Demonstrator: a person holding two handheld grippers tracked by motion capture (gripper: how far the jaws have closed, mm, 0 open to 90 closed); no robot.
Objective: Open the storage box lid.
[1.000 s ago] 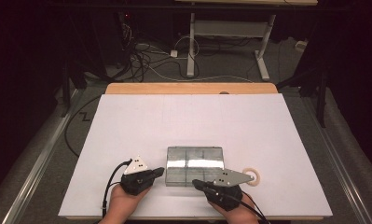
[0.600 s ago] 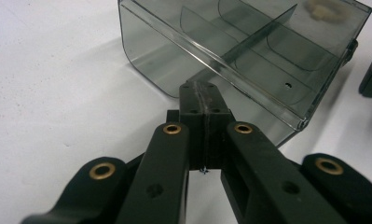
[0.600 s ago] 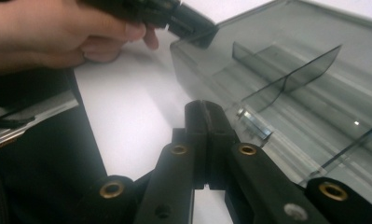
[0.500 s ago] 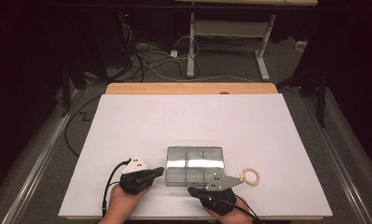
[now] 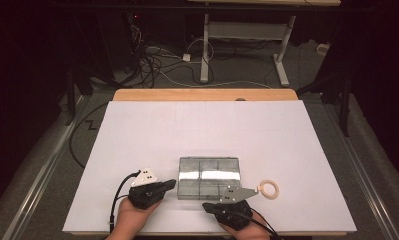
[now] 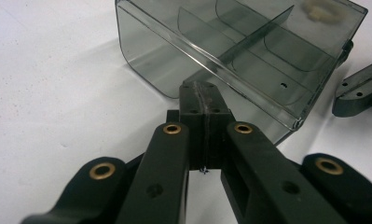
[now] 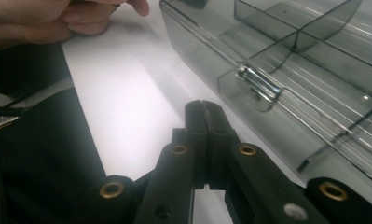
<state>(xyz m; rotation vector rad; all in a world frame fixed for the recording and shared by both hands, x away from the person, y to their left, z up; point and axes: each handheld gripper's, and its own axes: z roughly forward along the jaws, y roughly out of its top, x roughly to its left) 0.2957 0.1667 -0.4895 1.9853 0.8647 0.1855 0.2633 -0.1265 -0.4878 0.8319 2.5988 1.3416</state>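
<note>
Right now the box (image 5: 209, 177) sits between both grippers (closed) — near edge.

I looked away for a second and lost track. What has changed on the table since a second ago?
The right gripper slid left along the near side of the clear box, uncovering the pale ring. Left gripper, box and ring stayed put; both jaws shut and empty.

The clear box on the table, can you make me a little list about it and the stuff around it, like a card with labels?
box: clear grey plastic box with dividers inside, lid closed, near the front edge
table: white top
ring: small pale ring lying to the right of the box, apart from it
left gripper: jaws shut, tip at the box's left side
right gripper: jaws shut, holding nothing, close to the box's front wall and its latch
</note>
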